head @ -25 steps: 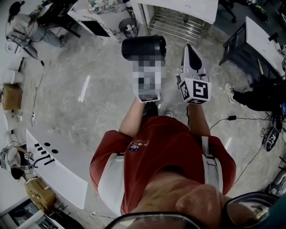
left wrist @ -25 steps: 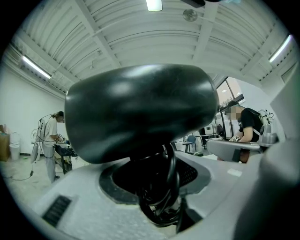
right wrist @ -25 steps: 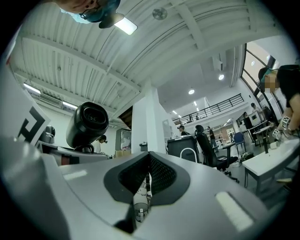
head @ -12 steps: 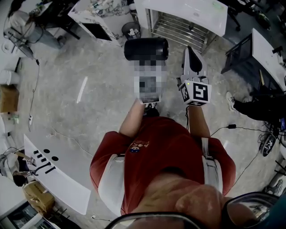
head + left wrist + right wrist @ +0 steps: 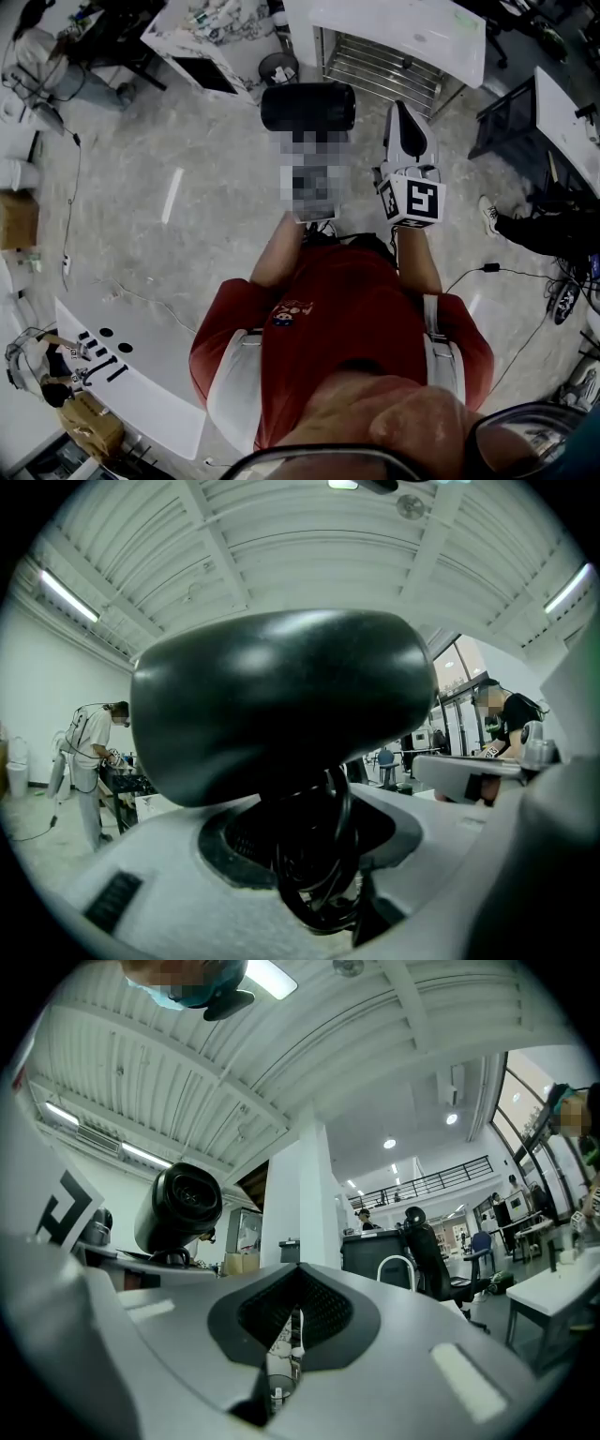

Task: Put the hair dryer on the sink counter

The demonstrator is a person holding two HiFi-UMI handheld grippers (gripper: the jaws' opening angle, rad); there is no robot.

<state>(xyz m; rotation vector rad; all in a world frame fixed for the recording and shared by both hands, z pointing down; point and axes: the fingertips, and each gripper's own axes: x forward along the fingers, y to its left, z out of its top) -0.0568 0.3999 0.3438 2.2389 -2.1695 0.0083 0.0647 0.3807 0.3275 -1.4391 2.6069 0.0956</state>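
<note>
– Left gripper point(image 5: 317, 841) has its 2 jaws spread wide round the black hair dryer point(image 5: 281, 705), gripping low down where the handle must be. The barrel fills that gripper's view and hides the contact itself. Right gripper point(image 5: 289, 1335) has its jaws drawn together on nothing.

– So where is the dryer in the room?

– Up in the air, out in front of the person's chest, over bare floor. Ahead stands a white-topped unit point(image 5: 412, 33) with a wire rack point(image 5: 375, 58) under it. Whether that is the sink counter I cannot tell, as no basin shows.

– What worries you?

– 3 things. No. 1: the load is top-heavy, a fat barrel above a narrow grip. I judge it could swing round or tip in the jaws if it is set down at a slant. No. 2: the cord point(image 5: 323, 883) is looped loose between the jaws, right under the barrel. A loop could drop, catch on the counter's edge or the rack, and drag the dryer back off.

– And no. 3?

– Only 1 gripper carries it. The right one is beside it and apart from it, so nothing would steady the barrel at release. Also, a floor cable point(image 5: 487, 268) lies off to the right, a trip hazard if the person strays there.
</note>
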